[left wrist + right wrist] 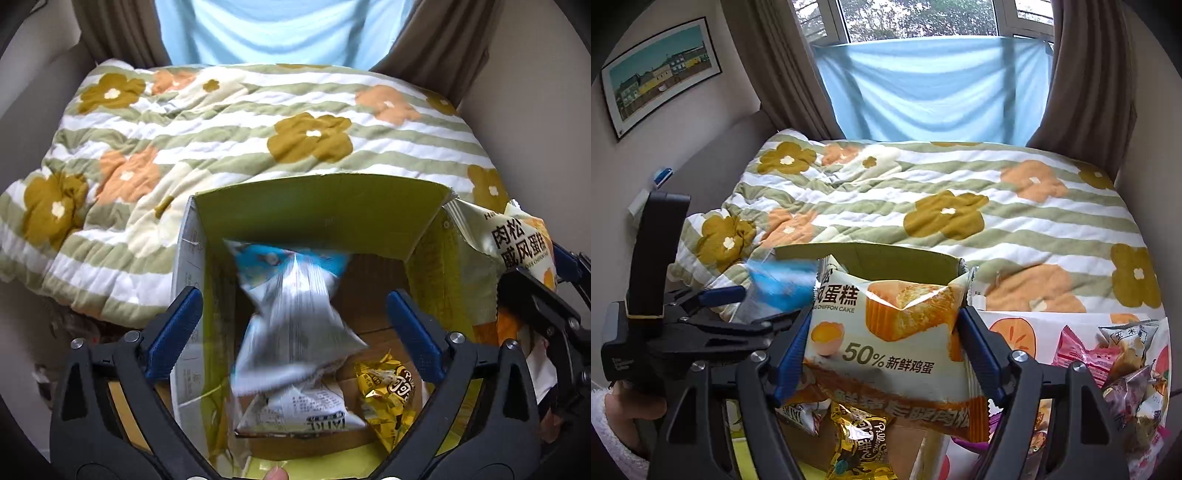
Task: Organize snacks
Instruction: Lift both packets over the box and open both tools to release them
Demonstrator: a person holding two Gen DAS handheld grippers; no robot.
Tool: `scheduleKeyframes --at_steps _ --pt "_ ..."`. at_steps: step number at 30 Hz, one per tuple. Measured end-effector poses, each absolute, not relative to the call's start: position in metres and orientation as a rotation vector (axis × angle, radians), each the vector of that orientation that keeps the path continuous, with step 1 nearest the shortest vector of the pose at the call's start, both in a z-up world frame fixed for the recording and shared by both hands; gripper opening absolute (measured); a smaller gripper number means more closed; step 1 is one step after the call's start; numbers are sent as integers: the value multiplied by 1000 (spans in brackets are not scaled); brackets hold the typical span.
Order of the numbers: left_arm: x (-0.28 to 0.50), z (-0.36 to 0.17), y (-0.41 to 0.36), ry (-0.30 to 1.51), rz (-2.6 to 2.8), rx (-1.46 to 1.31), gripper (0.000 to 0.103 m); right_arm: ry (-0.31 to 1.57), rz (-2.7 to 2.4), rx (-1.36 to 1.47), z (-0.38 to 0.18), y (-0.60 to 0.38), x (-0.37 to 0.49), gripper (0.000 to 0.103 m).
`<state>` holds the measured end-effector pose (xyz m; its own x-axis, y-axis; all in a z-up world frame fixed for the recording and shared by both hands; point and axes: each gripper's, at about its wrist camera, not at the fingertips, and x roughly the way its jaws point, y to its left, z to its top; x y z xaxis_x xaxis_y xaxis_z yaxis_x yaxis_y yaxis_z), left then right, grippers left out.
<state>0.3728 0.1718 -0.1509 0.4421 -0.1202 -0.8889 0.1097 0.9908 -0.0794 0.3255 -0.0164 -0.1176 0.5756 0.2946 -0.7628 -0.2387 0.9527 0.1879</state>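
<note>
My left gripper (295, 314) is open above a yellow-green cardboard box (321, 199). A blue-and-white snack packet (295, 314), blurred by motion, is between its fingers over the box, free of both pads. A white packet (303, 410) and a gold snack packet (388, 391) lie in the box. My right gripper (882, 332) is shut on a chiffon cake packet (886, 328), held over the box's right side (871, 254). That cake packet (517, 240) and the right gripper show at the right of the left wrist view. The left gripper (701, 306) shows at the left of the right wrist view.
The box sits on a bed with a striped flower quilt (923, 192). A persimmon-print bag (1015, 332) holds several loose snacks (1123, 369) at the right. Brown curtains and a blue cloth (934, 88) hang behind the bed. A framed picture (661, 70) hangs on the left wall.
</note>
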Motion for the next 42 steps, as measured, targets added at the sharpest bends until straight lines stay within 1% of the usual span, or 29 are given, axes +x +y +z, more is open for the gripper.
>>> scheduleKeyframes --at_steps 7,13,20,23,25,27,28,31,36,42 --pt "352 -161 186 1144 -161 -72 99 926 310 58 -128 -11 333 73" --pt "331 -165 190 1174 -130 -71 99 928 361 21 -130 8 343 73" --pt "321 -165 191 1174 -104 -60 99 967 404 22 -147 14 367 74" --pt "320 -164 192 1172 -94 -67 99 981 403 11 -152 17 372 77" --pt "320 -162 193 1168 -84 -67 99 982 410 21 -153 17 373 83" --pt "319 -161 194 1167 -77 -65 99 963 415 49 -151 13 371 101" --pt "317 -161 194 1167 -72 -63 99 957 419 57 -150 12 368 103" --pt "312 -163 195 1174 -65 -68 99 945 432 57 -150 7 357 103" --pt "302 -163 196 1177 -62 -71 99 974 439 52 -157 4 341 103" --pt "292 -143 193 1130 -79 -76 99 960 438 77 -141 -1 326 103"
